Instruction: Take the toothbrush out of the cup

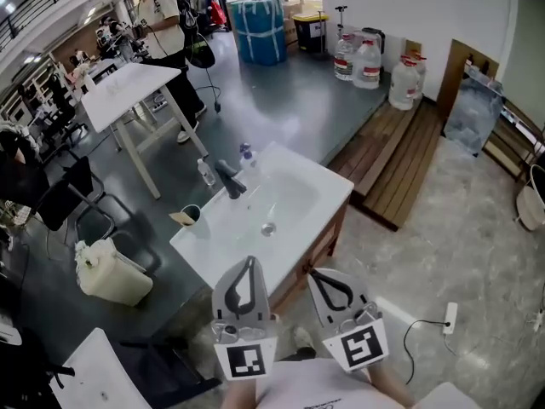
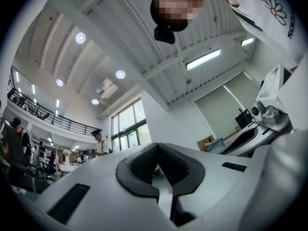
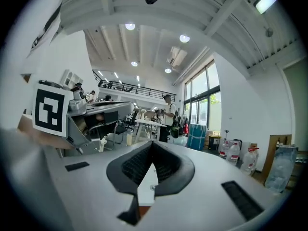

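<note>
In the head view a white cup (image 1: 192,214) stands at the left corner of a white sink vanity (image 1: 328,186). A tan toothbrush (image 1: 180,218) pokes out of it to the left, too small to make out in detail. My left gripper (image 1: 249,264) and right gripper (image 1: 313,273) hover side by side off the vanity's front edge, well short of the cup. Both are shut with nothing between the jaws. The left gripper (image 2: 157,148) and right gripper (image 3: 152,144) each point up at the ceiling and the room in their own views. Neither of those views shows the cup.
A dark faucet (image 1: 230,180) and two small bottles (image 1: 205,172) (image 1: 247,154) stand behind the basin. A white jerrycan (image 1: 109,271) sits on the floor left of the vanity. To the right lies a wooden platform (image 1: 400,160). A white table (image 1: 136,92) and a person (image 1: 166,15) are farther back.
</note>
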A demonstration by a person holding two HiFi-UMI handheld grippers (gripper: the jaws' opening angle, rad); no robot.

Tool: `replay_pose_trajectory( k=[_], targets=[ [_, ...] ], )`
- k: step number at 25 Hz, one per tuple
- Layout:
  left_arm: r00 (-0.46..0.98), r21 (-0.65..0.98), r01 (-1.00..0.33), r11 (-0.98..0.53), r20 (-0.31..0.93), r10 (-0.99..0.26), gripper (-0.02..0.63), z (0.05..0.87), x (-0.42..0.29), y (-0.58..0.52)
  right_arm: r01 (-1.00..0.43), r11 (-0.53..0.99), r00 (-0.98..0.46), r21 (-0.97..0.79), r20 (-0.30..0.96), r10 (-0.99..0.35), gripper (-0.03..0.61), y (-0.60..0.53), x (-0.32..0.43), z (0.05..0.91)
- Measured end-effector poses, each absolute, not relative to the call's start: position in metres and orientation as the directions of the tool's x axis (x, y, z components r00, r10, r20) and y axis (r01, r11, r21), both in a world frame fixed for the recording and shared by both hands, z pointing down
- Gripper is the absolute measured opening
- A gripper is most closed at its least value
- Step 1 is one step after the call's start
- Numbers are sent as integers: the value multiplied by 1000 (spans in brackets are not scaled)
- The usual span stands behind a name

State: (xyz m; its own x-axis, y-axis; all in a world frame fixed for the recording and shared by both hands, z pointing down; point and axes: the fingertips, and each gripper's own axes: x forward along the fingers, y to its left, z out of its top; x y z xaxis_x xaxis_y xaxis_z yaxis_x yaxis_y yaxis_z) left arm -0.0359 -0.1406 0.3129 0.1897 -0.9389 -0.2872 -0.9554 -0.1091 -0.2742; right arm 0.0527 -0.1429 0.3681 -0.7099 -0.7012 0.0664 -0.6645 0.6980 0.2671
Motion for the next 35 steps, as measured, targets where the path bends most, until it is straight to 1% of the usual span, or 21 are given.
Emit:
replay_pose_trajectory(
  k=[6, 12, 14, 17, 19, 22, 23, 25, 27, 28, 31, 35],
  targets=[
    [134, -223, -972, -75, -265, -955, 17, 320, -77, -190, -677, 715, -729, 173, -28, -684, 12, -201, 12, 354],
    [64, -162, -987, -26, -233, -970, 17, 323, -110, -201, -614, 758, -777, 221, 2, -630, 12, -215, -28, 355],
    [25, -154, -988, 10, -223, -975, 17, 323, -121, -200, -587, 777, -799, 226, -7, -601, 12, -216, -42, 352],
    [-35, -156, -985, 74, -241, -970, 17, 321, -139, -199, -553, 801, -825, 230, -14, -565, 12, -217, -59, 351],
    [-85, -145, -982, 122, -241, -967, 17, 322, -148, -200, -519, 815, -841, 259, 17, -541, 12, -220, -67, 355],
    [-173, -100, -975, 200, -229, -958, 17, 324, -158, -195, -423, 827, -854, 371, 144, -501, 12, -222, -72, 370],
    [-194, -97, -970, 222, -234, -953, 17, 321, -161, -193, -405, 828, -857, 388, 155, -492, 12, -223, -75, 372],
    [-227, -103, -960, 259, -249, -942, 17, 314, -168, -193, -402, 840, -880, 365, 99, -465, 12, -228, -84, 364],
    [-262, -110, -948, 298, -259, -930, 17, 310, -176, -191, -418, 866, -902, 275, -11, -432, 12, -234, -94, 348],
    [-280, -111, -942, 318, -265, -923, 17, 308, -180, -189, -418, 878, -906, 233, -46, -420, 12, -237, -97, 343],
    [-326, -109, -924, 366, -274, -905, 17, 305, -193, -185, -390, 901, -921, 191, -62, -385, 12, -243, -104, 341],
    [-371, -117, -903, 413, -270, -888, 17, 306, -204, -182, -334, 921, -941, 199, -21, -337, 12, -247, -114, 349]
  ],
)
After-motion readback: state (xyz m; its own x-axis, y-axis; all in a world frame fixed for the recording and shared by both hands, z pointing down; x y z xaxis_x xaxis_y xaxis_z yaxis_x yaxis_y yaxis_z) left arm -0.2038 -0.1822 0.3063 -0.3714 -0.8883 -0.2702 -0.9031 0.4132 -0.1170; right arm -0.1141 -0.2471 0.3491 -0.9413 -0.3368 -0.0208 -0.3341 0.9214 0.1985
